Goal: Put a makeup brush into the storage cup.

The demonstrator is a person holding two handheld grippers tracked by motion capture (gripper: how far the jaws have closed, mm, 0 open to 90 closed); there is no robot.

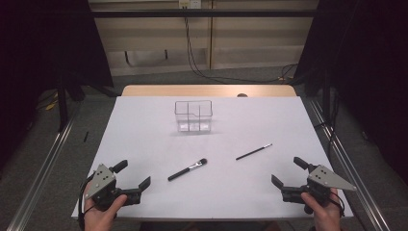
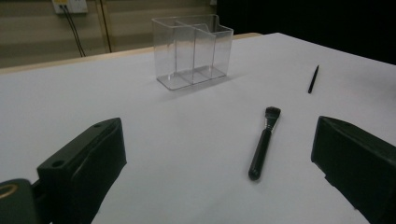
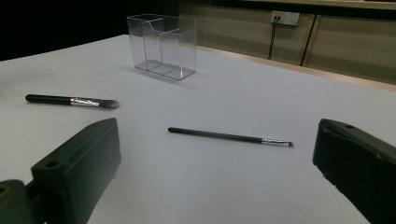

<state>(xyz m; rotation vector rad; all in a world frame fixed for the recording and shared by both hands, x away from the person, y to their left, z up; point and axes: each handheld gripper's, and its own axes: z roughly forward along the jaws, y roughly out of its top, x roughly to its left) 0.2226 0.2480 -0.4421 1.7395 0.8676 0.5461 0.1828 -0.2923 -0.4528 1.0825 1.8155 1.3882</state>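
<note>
On the white table (image 1: 144, 120), both spread, empty grippers (image 1: 132, 179) (image 1: 287, 174) risk rolling the black round-handled brushes (image 1: 187, 169) (image 1: 253, 152) lying before the clear acrylic organiser (image 1: 193, 116).

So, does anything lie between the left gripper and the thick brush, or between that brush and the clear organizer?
Nothing visible does. The left gripper stands open, with bare white table up to the thick brush. Bare table also runs from it to the clear organizer; the thin brush lies off to the right.
</note>
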